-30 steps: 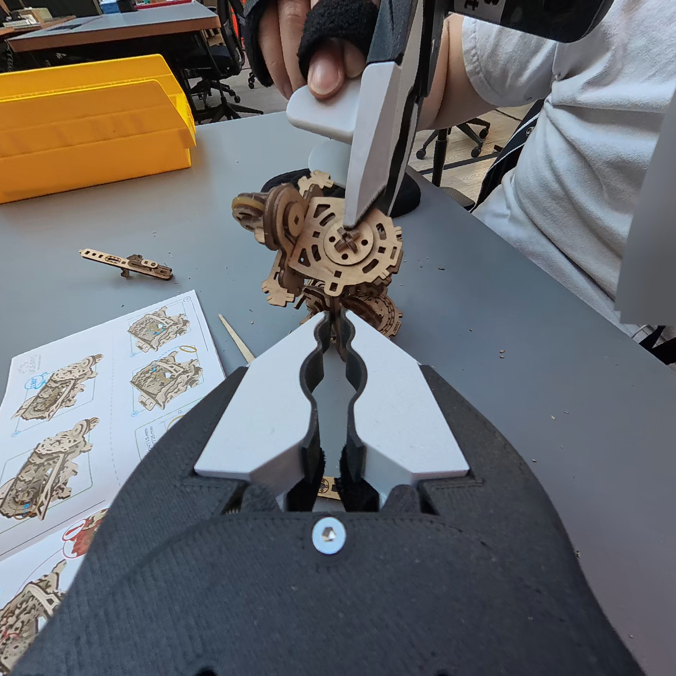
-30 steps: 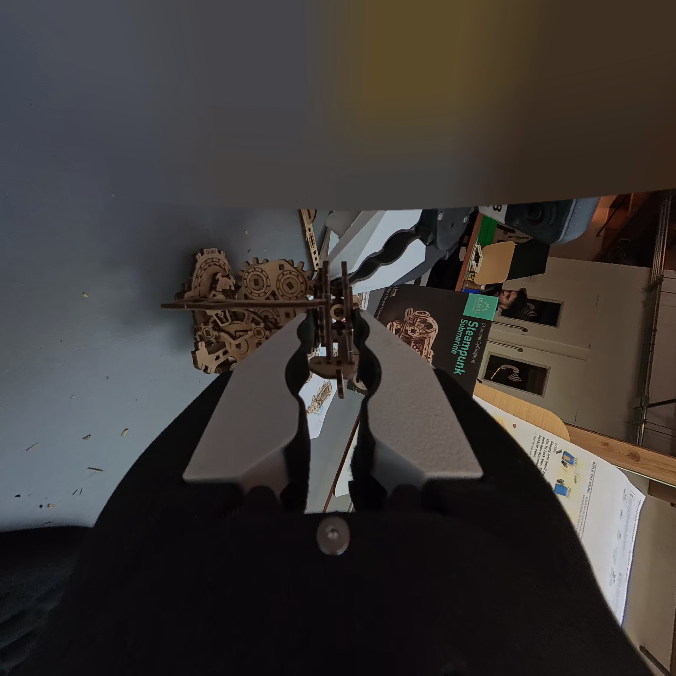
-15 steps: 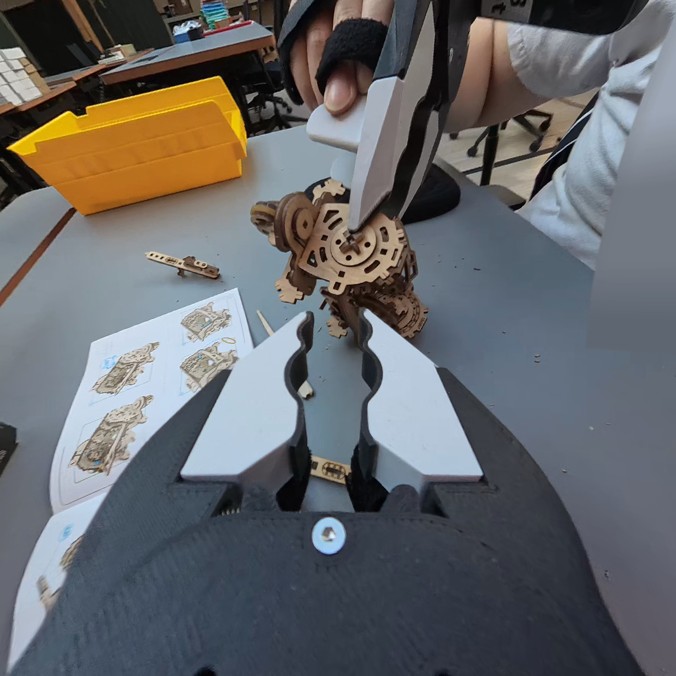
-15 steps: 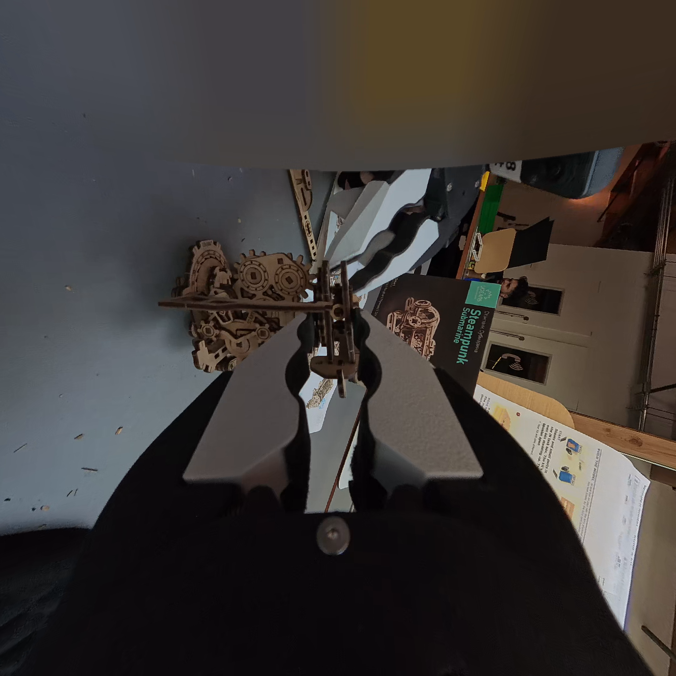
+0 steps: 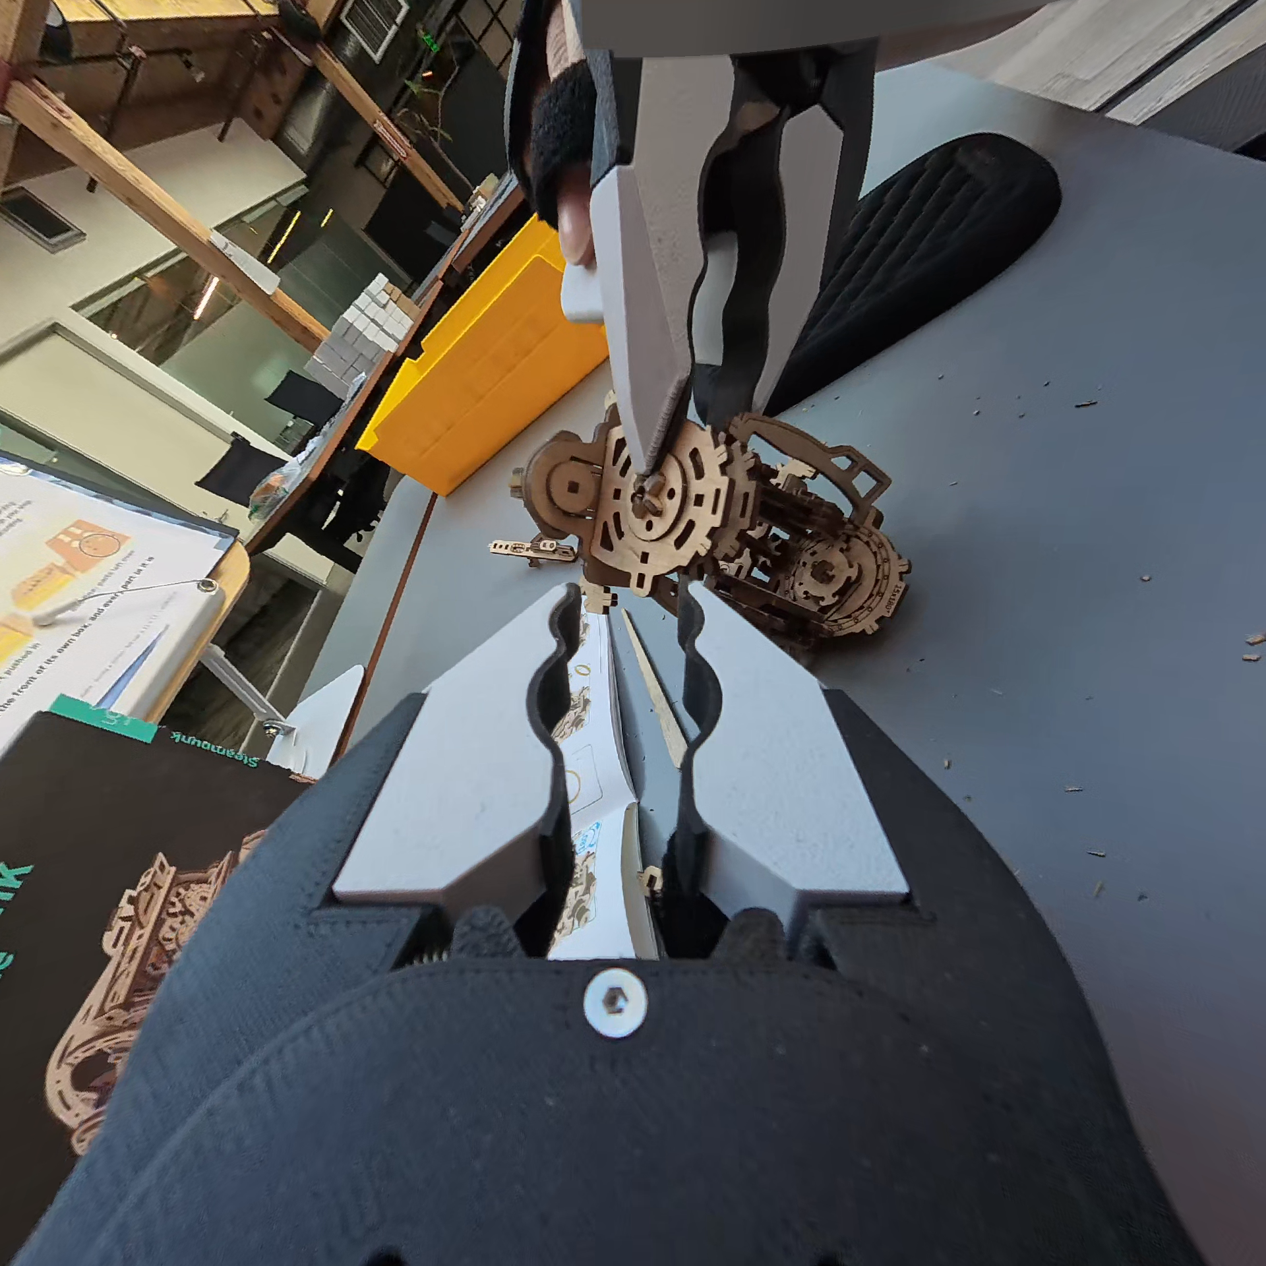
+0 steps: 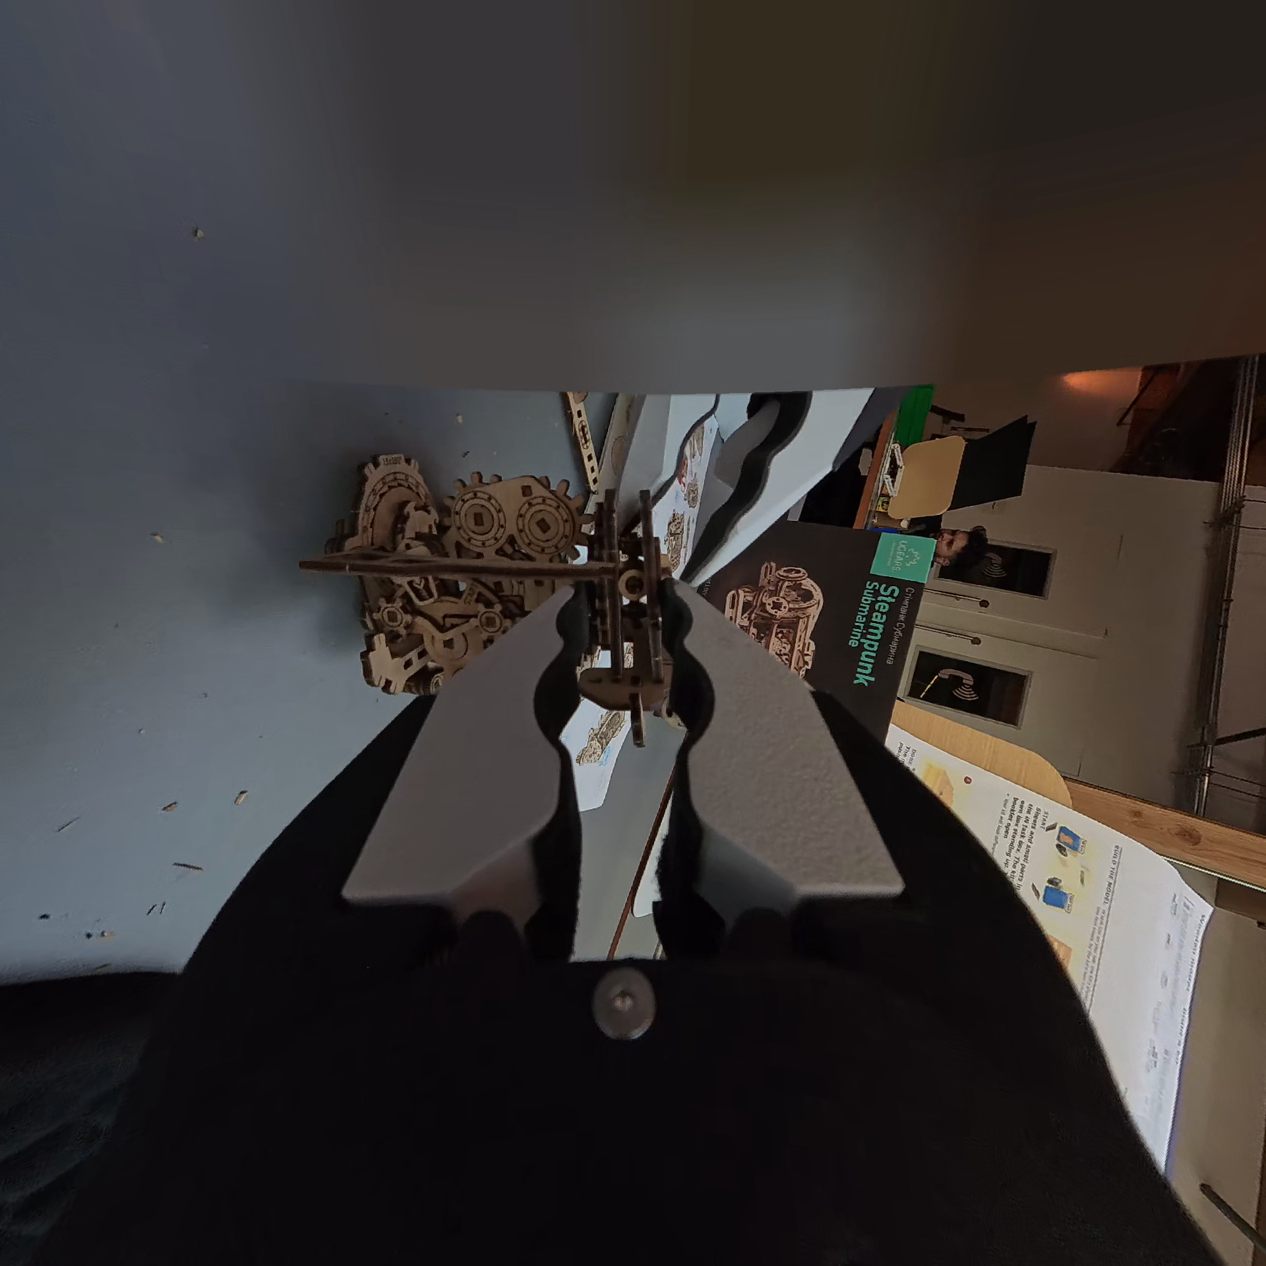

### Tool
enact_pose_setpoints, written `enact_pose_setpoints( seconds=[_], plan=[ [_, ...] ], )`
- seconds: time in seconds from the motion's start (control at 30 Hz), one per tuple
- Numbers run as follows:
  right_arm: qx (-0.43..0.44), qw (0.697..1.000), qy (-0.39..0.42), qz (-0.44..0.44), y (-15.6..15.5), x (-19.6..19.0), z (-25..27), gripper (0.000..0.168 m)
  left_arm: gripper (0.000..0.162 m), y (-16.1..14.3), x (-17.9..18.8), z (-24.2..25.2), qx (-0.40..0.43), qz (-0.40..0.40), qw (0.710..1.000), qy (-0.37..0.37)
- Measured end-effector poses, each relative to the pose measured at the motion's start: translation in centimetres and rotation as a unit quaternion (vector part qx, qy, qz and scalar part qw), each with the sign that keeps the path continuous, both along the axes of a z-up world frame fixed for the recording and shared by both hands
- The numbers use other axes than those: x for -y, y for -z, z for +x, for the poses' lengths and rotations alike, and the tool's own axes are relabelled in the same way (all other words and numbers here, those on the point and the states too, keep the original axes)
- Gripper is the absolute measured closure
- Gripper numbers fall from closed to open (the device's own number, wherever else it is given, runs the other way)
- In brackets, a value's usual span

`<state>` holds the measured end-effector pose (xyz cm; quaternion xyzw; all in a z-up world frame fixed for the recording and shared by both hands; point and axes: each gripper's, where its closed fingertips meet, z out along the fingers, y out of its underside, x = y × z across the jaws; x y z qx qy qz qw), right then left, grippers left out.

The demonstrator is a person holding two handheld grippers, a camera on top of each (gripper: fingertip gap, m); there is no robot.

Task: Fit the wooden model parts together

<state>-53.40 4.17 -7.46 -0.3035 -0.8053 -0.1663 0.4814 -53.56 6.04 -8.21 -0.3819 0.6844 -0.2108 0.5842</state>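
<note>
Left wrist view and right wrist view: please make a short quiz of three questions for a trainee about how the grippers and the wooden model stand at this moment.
1. True or false: the left gripper is shut on the wooden model.
2. Choose one: beyond the wooden model in the left wrist view stands A) a yellow bin, B) a red bucket, C) a glass jar.
3. Short answer: which part of the wooden model does the right gripper pinch?

Key
1. False: its jaws stand apart.
2. A.
3. The gear wheel, near its hub.
</note>
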Motion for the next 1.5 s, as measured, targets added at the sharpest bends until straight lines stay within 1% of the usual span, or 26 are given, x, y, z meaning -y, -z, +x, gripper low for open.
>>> enact_pose_setpoints(
  seconds=[0.4,0.63,0.7,0.83,0.97,1.1,1.4,1.5],
  plan=[
    [0.003,1.0,0.009,0.008,-0.04,-0.35,0.27,0.148,0.144,0.8,-0.38,0.76,-0.001,0.004,1.0,-0.017],
    [-0.001,1.0,0.011,0.001,-0.06,-0.51,0.31,0.148,0.147,0.91,-0.42,0.78,-0.001,-0.006,1.0,-0.017],
    [-0.004,1.0,0.011,-0.002,-0.07,-0.52,0.27,0.148,0.15,0.98,-0.33,0.76,-0.002,0.0,1.0,-0.016],
    [-0.021,1.0,0.015,-0.018,-0.11,-0.52,0.17,0.148,0.15,0.97,-0.35,0.65,-0.002,0.005,1.0,-0.017],
    [-0.032,0.999,0.017,-0.029,-0.15,-0.57,0.21,0.148,0.141,0.57,-0.61,0.6,0.009,0.039,0.999,-0.031],
    [-0.033,0.999,0.02,-0.031,-0.18,-0.59,0.24,0.148,0.15,0.41,-0.36,0.54,0.014,0.064,0.998,-0.026],
    [-0.032,0.999,0.018,-0.036,-0.1,-0.53,0.2,0.148,0.152,0.5,-0.17,0.58,0.013,0.13,0.991,-0.027],
    [-0.03,0.999,0.02,-0.034,-0.06,-0.6,0.24,0.148,0.153,0.53,-0.22,0.59,0.012,0.14,0.99,-0.032]
  ],
)
